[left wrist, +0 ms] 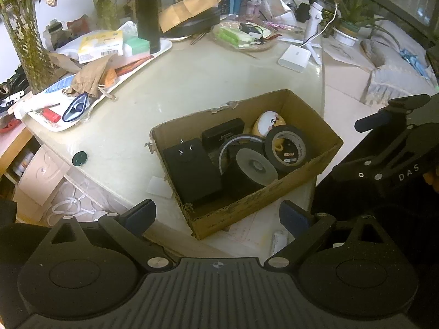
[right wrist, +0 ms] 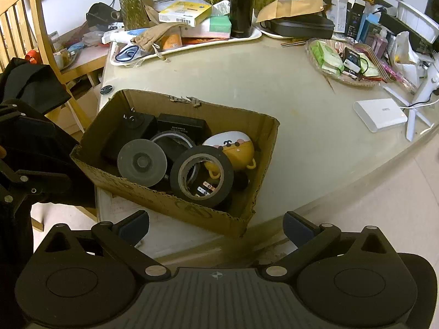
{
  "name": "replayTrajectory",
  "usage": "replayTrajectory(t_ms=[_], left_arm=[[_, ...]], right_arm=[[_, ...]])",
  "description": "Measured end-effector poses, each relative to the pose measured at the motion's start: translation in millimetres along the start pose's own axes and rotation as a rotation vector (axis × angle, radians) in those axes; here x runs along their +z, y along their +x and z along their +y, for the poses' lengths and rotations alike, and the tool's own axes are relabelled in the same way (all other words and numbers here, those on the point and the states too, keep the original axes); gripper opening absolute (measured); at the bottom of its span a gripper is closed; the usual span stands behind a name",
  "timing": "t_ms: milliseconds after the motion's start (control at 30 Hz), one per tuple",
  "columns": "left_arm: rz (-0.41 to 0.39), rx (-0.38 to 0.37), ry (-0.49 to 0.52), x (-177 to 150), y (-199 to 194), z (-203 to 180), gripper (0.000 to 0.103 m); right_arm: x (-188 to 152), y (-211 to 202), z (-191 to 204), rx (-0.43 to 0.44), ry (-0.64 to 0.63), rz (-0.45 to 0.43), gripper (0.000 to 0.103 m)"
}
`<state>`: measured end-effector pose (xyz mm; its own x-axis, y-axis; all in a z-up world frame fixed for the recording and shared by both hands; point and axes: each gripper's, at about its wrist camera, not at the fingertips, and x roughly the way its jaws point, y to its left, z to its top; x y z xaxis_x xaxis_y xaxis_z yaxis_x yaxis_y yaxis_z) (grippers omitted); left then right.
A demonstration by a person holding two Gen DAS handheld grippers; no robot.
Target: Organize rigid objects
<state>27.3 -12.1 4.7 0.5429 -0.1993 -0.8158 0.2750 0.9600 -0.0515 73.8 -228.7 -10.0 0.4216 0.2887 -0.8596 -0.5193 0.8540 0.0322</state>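
Note:
An open cardboard box (left wrist: 307, 109) (right wrist: 263, 148) sits at the near edge of the pale table. Inside lie a black power adapter (left wrist: 192, 172) (right wrist: 131, 128), a black case (left wrist: 222, 133) (right wrist: 182, 126), black tape rolls (left wrist: 288, 148) (right wrist: 201, 175), a grey disc-topped roll (left wrist: 253, 168) (right wrist: 142, 163) and a yellow-and-white toy (left wrist: 267, 122) (right wrist: 233, 148). My left gripper (left wrist: 216, 216) is open and empty, hovering just before the box. My right gripper (right wrist: 215, 226) is open and empty, also just before the box; it shows at the right of the left wrist view (left wrist: 384, 126).
A white tray (left wrist: 164, 48) (right wrist: 255, 35) with boxes, a paper bag and a black flask (left wrist: 147, 11) (right wrist: 241, 5) stands at the back. A glass dish (right wrist: 318, 63) of green packets, a white power bank (right wrist: 380, 113) (left wrist: 295, 58), vases and a wooden chair (right wrist: 19, 13) surround the table. A small green cap (left wrist: 79, 158) lies left.

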Motion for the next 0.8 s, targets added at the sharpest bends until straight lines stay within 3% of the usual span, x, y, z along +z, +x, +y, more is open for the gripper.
replayTrajectory(t_ms=[800], left_arm=[[0.017,0.018,0.014,1.2,2.5,-1.9,0.099]], right_arm=[[-0.7,2.0,-1.9,0.001,0.005,0.006,0.103]])
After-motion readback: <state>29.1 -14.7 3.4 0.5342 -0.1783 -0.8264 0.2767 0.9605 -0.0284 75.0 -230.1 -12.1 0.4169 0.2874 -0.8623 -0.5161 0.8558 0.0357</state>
